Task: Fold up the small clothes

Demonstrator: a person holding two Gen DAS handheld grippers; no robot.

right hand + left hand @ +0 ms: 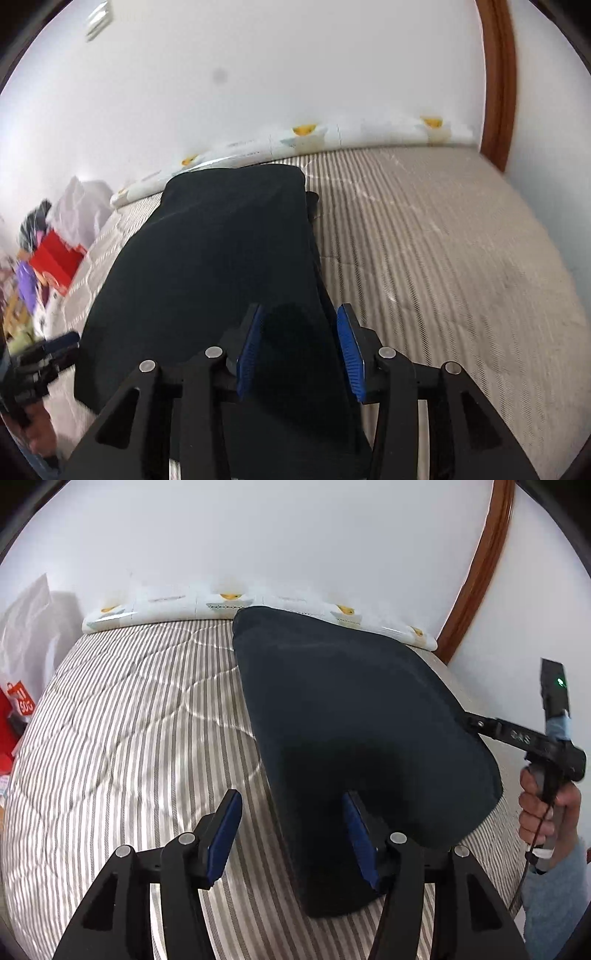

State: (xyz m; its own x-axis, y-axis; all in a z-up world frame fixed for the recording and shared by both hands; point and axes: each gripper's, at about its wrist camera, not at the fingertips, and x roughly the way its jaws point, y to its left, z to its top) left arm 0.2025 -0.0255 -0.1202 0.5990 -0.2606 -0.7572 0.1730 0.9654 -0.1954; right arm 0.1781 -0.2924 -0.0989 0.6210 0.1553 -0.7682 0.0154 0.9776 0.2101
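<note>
Left wrist view: a bed with a grey-and-white striped quilted cover (129, 738) fills most of the scene, one bed only, set against a white wall (295, 535). On it lies a single dark navy folded garment of smooth cloth (351, 709), laid flat with rounded corners, its far end near a long white cushion printed with yellow ducks (229, 603) along the wall, its near end reaching down between the two devices. The cloth shows almost no creases and reads as one thick, even slab.

The left gripper, black with blue ribbed pads (291, 834), has its jaws about half open. Its right-hand pad lies against the garment's near left edge, while the other pad stands over bare striped cover; the pads do not pinch the cloth.

The right wrist view shows the right gripper of the same build (299, 350), its jaws parted a little less than the left's, straddling the garment's near right edge. Cloth sits between the pads, yet they do not appear to press on it.

At the right edge of the left wrist view, a hand (546, 812) in a grey-blue sleeve grips the right device's handle.
</note>
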